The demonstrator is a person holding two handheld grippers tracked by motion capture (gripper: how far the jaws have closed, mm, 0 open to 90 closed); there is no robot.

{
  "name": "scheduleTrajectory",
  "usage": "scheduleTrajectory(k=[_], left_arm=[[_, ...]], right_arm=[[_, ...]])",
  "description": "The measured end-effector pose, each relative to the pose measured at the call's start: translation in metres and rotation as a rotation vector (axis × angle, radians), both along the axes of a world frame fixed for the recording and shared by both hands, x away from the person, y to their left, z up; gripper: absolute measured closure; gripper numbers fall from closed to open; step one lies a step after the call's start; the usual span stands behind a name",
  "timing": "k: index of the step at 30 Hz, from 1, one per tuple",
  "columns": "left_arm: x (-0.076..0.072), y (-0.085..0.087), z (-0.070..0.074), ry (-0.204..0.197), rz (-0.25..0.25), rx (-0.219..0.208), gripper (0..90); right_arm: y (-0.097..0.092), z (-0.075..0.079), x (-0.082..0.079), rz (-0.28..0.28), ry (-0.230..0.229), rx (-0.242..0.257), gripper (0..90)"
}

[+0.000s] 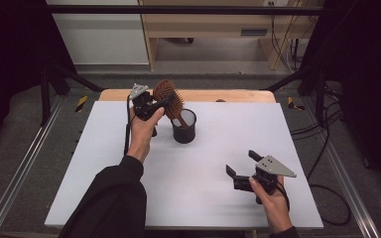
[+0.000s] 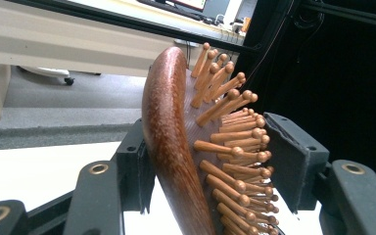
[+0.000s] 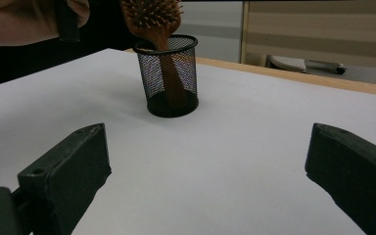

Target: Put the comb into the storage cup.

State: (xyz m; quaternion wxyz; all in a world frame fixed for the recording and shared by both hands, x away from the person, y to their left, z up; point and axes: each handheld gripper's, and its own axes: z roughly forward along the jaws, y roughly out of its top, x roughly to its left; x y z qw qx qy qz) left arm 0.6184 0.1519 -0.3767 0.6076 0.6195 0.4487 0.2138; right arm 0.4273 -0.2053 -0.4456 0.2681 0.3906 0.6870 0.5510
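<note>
White desk (image 1: pixel 203 168) bore a mesh cup (image 1: pixel 184 126); left tongs (image 1: pixel 155 106) clenched the hairbrush (image 1: pixel 169 97), handle down in it, head tilted up-left; right tongs (image 1: pixel 242 165) gaped.

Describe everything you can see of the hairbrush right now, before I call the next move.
The hairbrush is a reddish-brown wooden paddle brush with a smooth, rounded back and rows of ball-tipped wooden pins. It stands tilted, head up, handle down inside the black mesh cup on the white table. The left hand-held gripper has its jaws around the head: one pad presses the back, while the other sits at the pin tips, where contact is hard to judge. The right hand-held gripper is open and well away from it.
</note>
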Motion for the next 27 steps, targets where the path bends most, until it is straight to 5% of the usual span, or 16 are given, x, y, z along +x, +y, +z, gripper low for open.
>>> scheduleTrajectory(k=[27], left_arm=[[0.0037, 0.0044, -0.003, -0.015, 0.013, 0.022, 36.8]], right_arm=[[0.0018, -0.0015, 0.001, 0.004, 0.007, -0.001, 3.1]])
